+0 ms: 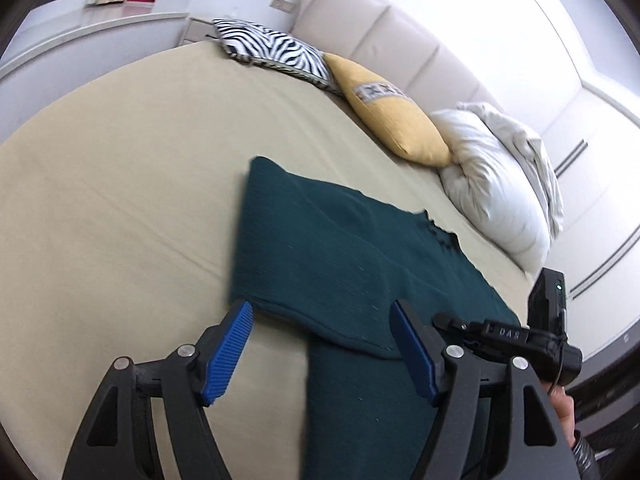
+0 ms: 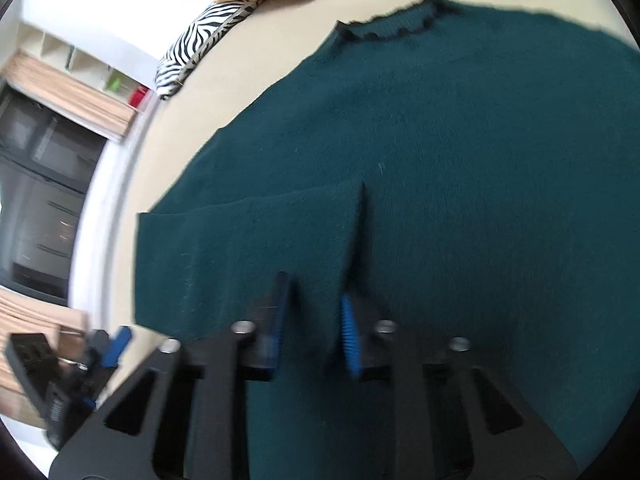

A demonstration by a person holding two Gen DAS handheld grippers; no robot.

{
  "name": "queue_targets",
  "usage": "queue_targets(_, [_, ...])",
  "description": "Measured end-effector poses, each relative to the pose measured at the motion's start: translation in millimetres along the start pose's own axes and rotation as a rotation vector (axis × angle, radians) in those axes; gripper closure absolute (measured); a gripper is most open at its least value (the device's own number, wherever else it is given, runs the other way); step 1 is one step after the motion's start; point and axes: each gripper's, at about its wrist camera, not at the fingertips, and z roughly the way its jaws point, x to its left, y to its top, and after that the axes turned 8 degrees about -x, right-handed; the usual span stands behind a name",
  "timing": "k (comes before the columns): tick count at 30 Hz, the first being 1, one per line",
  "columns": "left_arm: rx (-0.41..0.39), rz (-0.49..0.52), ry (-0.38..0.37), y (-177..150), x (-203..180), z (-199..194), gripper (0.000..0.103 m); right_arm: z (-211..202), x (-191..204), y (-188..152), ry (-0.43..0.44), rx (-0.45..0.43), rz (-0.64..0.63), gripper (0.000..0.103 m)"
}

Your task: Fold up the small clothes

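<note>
A dark teal knit sweater (image 1: 320, 248) lies flat on the beige bed sheet (image 1: 120, 208), with one sleeve laid across its body. In the right wrist view the sweater (image 2: 460, 140) fills most of the frame, its frilled neckline (image 2: 388, 30) at the top. My left gripper (image 1: 320, 312) is open just above the sweater's near edge, with nothing pressed between its blue pads (image 1: 228, 356). My right gripper (image 2: 314, 312) is shut on a raised fold of the sweater, and a ridge of cloth (image 2: 362, 216) runs up from its jaws. The left gripper (image 2: 108, 348) also shows at the lower left of that view.
A zebra-print cushion (image 1: 276, 46), a yellow cushion (image 1: 396, 116) and a white pillow (image 1: 492, 184) line the padded headboard (image 1: 380, 28). A white ledge (image 1: 80, 40) runs past the bed's far side. Bare sheet stretches left of the sweater.
</note>
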Motion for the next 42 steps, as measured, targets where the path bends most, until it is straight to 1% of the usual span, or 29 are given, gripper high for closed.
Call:
queue_targets(2, [0.000, -0.022, 0.002, 3.9, 6.6, 0.9, 0.030, -5.9, 14.4, 4.5, -0.025, -0.027, -0.073, 0.097])
queue_targets(4, [-0.006, -0.030, 0.003, 8.5, 9.0, 1.9, 0.030, -26.9, 21.2, 10.3, -0.023, -0.069, -0.105, 0.097])
queue_targets(6, [-0.008, -0.034, -0.003, 13.1, 10.4, 3.1, 0.030, -49.2, 17.8, 22.3, -0.030, -0.119, -0.116, 0.097])
queue_targets(8, [0.002, -0.036, -0.014, 17.9, 8.3, 9.0, 0.030, -63.8, 2.4, 35.0, -0.055, -0.149, -0.108, 0.097])
queue_targets(10, [0.022, -0.034, -0.027, 22.8, 4.1, 18.3, 0.030, -77.8, -20.9, 45.8, -0.098, -0.172, -0.091, 0.097])
queue_targets(11, [0.026, -0.026, -0.021, 25.5, 1.5, 23.1, 0.030, -85.4, -36.2, 49.5, -0.122, -0.182, -0.077, 0.097])
queue_targets(15, [0.057, 0.022, 0.021, 37.2, -12.2, 50.0, 0.030, -110.7, -91.9, 54.0, -0.180, -0.198, -0.016, 0.097])
queue_targets(17, [0.090, 0.047, 0.040, 41.6, -20.5, 69.8, 0.030, -111.4, -105.0, 52.4, -0.184, -0.196, -0.009, 0.097])
queue_targets(19, [0.118, 0.084, 0.075, 43.5, -28.1, 88.8, 0.030, -110.0, -111.2, 50.5, -0.194, -0.196, -0.018, 0.097])
queue_targets(21, [0.142, 0.109, 0.101, 44.5, -31.9, 107.1, 0.036, -105.1, -117.6, 48.3, -0.186, -0.191, -0.010, 0.097])
queue_targets(23, [0.174, 0.131, 0.123, 43.7, -34.4, 124.5, 0.054, -97.6, -123.3, 48.4, -0.177, -0.182, -0.006, 0.097])
queue_targets(25, [0.183, 0.157, 0.143, 42.7, -37.8, 134.6, 0.058, -87.1, -125.8, 49.5, -0.178, -0.174, -0.008, 0.097])
queue_targets(27, [0.188, 0.181, 0.155, 44.2, -40.4, 141.0, 0.064, -82.1, -127.1, 50.8, -0.169, -0.173, -0.004, 0.097])
queue_targets(28, [0.189, 0.184, 0.156, 46.1, -40.4, 143.1, 0.075, -87.7, -126.0, 42.4, -0.164, -0.174, -0.002, 0.097])
queue_targets(29, [0.194, 0.186, 0.158, 48.7, -39.4, 145.0, 0.086, -88.1, -124.6, 41.6, -0.162, -0.176, -0.004, 0.097])
queue_targets(31, [0.197, 0.183, 0.156, 51.7, -36.0, 146.5, 0.094, -81.6, -117.6, 42.7, -0.159, -0.175, -0.009, 0.097])
queue_targets(37, [0.190, 0.255, 0.148, 51.7, -36.2, 144.7, 0.096, -74.3, -91.2, 40.7, -0.141, -0.160, -0.065, 0.097])
queue_targets(40, [0.180, 0.251, 0.148, 60.4, -29.3, 144.3, 0.096, -73.5, -75.9, 41.4, -0.134, -0.161, -0.094, 0.097])
queue_targets(42, [0.181, 0.226, 0.144, 64.3, -20.9, 146.0, 0.096, -73.1, -69.8, 42.5, -0.129, -0.161, -0.104, 0.097])
